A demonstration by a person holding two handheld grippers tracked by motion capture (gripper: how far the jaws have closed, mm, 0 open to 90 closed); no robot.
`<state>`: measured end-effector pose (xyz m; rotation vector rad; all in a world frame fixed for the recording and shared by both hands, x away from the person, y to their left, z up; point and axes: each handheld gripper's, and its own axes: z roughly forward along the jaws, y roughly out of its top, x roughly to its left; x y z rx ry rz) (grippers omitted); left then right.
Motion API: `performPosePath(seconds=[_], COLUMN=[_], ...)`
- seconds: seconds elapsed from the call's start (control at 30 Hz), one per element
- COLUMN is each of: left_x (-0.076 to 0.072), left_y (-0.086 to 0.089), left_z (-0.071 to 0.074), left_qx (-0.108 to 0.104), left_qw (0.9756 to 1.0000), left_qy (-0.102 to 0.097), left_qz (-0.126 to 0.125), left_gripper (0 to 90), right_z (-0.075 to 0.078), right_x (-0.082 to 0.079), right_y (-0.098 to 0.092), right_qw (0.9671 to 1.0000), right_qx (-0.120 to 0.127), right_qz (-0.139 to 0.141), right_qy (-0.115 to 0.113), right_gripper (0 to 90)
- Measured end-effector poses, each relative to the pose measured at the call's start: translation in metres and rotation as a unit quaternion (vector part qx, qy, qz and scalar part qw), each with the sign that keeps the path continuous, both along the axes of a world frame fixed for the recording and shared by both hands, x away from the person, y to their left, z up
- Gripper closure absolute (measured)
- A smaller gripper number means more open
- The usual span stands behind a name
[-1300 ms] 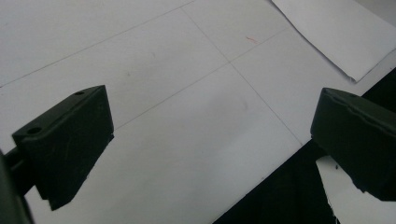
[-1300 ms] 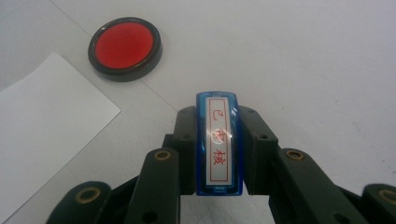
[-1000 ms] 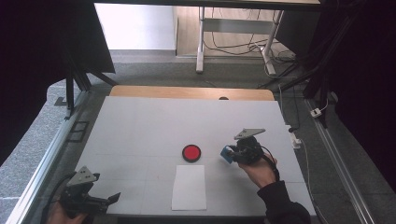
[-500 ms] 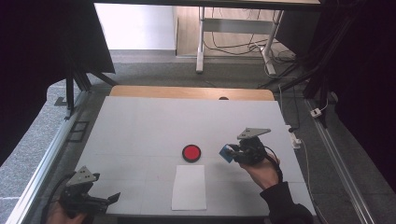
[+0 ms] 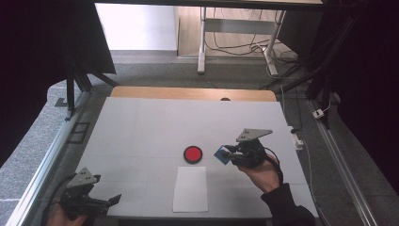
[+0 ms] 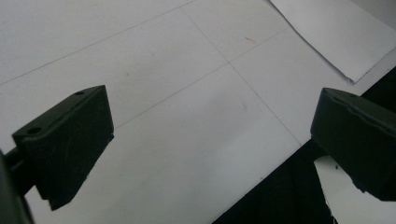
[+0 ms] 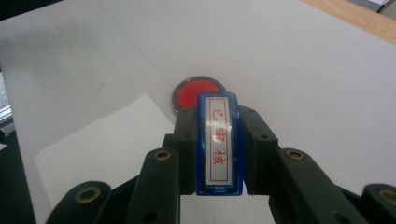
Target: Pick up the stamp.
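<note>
obstacles: red ink pad (image 5: 193, 154), paper sheet (image 5: 190, 189) at table (image 5: 141, 127) centre-front | free: far half, left side

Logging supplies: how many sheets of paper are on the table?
1: the white sheet of paper lies near the front edge of the table, just below the red ink pad.

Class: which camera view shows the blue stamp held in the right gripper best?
The right gripper view. There the blue stamp sits close up between the jaws of the right gripper, its red-printed label facing the camera. The high view shows it as a small blue shape at the gripper's tip beside the red ink pad.
</note>
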<state>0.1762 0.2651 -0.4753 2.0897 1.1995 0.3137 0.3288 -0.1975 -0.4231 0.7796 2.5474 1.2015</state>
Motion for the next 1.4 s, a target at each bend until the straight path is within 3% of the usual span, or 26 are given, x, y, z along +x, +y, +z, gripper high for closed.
performPosePath(seconds=[0.33, 0.83, 1.17, 1.4], left_x=[0.0, -0.001, -0.001, -0.001], left_y=[0.0, 0.0, 0.0, 0.0], left_z=[0.0, 0.0, 0.0, 0.0], left_qx=[-0.002, -0.003, -0.003, -0.005], left_qw=[1.0, 1.0, 1.0, 0.9999], left_qy=[-0.004, -0.004, -0.004, -0.004], left_qz=[0.001, -0.002, -0.004, -0.008], left_gripper=[0.0, 0.0, 0.0, 0.0], right_z=[0.012, 0.019, 0.024, 0.025], right_x=[-0.007, -0.015, -0.024, -0.028], right_y=[0.017, 0.046, 0.064, 0.066], right_qw=[0.9989, 0.9929, 0.9876, 0.9867], right_qx=[0.019, 0.041, 0.041, 0.033], right_qz=[0.044, 0.111, 0.151, 0.159], right_qy=[-0.005, -0.002, -0.009, -0.015], right_gripper=[71.6, 71.6, 71.6, 71.6])
